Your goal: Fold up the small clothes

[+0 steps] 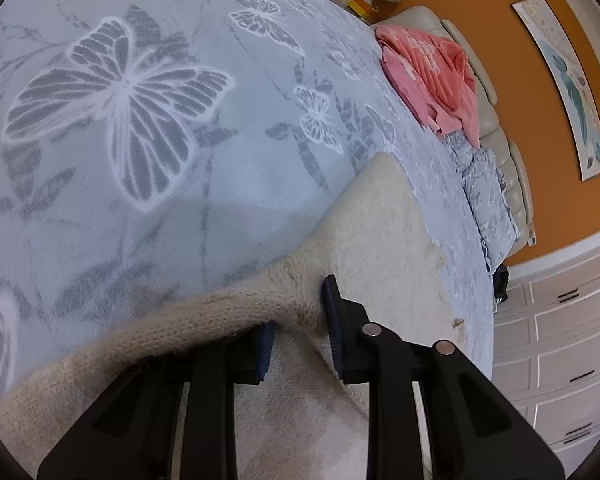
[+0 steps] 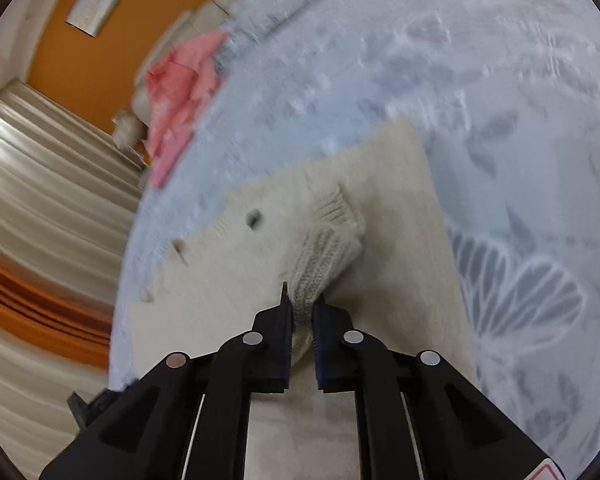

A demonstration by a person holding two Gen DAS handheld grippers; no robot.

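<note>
A cream knitted garment [image 1: 380,240] lies on a pale blue blanket with butterflies [image 1: 140,100]. In the left wrist view my left gripper [image 1: 300,320] is shut on a thick ribbed edge of it [image 1: 204,320], which drapes over the left finger and bunches between the blue pads. The right wrist view shows the same garment [image 2: 400,208] spread flat, with a ribbed cuff [image 2: 328,248] lifted off it. My right gripper [image 2: 302,312] is shut on that cuff, pinched tight between its pads. Two dark buttons or spots [image 2: 254,218] show on the garment's left part.
A pink garment [image 1: 432,76] lies crumpled at the blanket's far edge against a beige padded headboard [image 1: 488,116]. Beyond are an orange wall with a framed picture [image 1: 568,84], white drawers [image 1: 560,340], and curtains [image 2: 40,184] in the right wrist view.
</note>
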